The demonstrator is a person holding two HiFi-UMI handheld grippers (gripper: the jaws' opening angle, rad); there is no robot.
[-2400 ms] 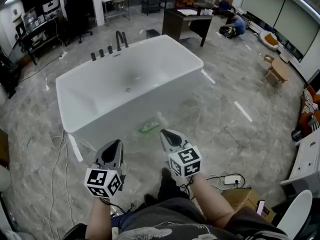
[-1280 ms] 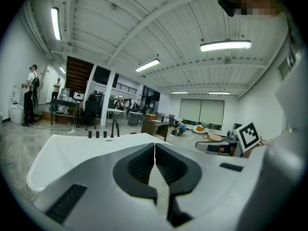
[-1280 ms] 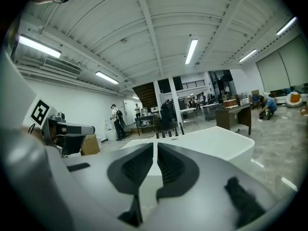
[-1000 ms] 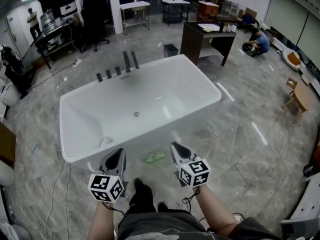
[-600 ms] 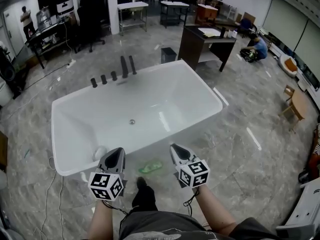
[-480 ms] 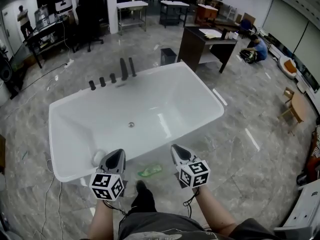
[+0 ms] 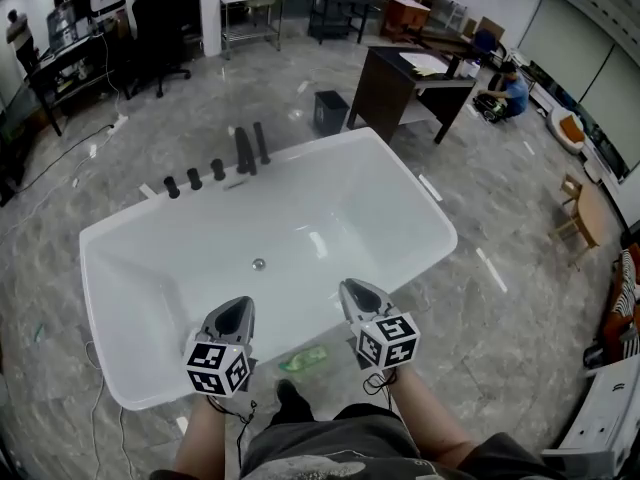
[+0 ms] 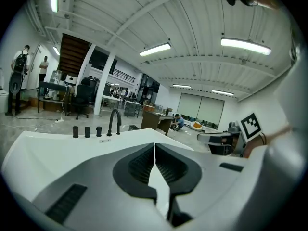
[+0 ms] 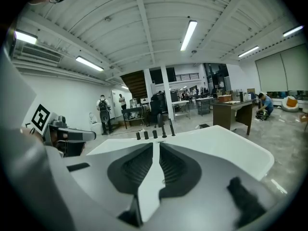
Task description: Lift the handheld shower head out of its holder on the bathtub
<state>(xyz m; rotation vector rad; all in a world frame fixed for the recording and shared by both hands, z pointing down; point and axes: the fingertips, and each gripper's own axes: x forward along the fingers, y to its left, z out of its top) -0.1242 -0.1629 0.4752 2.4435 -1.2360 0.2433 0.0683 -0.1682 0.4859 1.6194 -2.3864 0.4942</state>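
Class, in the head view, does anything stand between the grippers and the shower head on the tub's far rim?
Only the open bathtub basin: the left gripper and right gripper hover at its near rim.

Bright, even light falls from ceiling strip lamps (image 8: 155, 48), with strong fisheye bending and dark corners.

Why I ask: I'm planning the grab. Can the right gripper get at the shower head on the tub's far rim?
Probably not. The right gripper, shut and empty, hangs at the near rim of the bathtub; the shower head stands across the open basin. Nothing blocks it, only distance.
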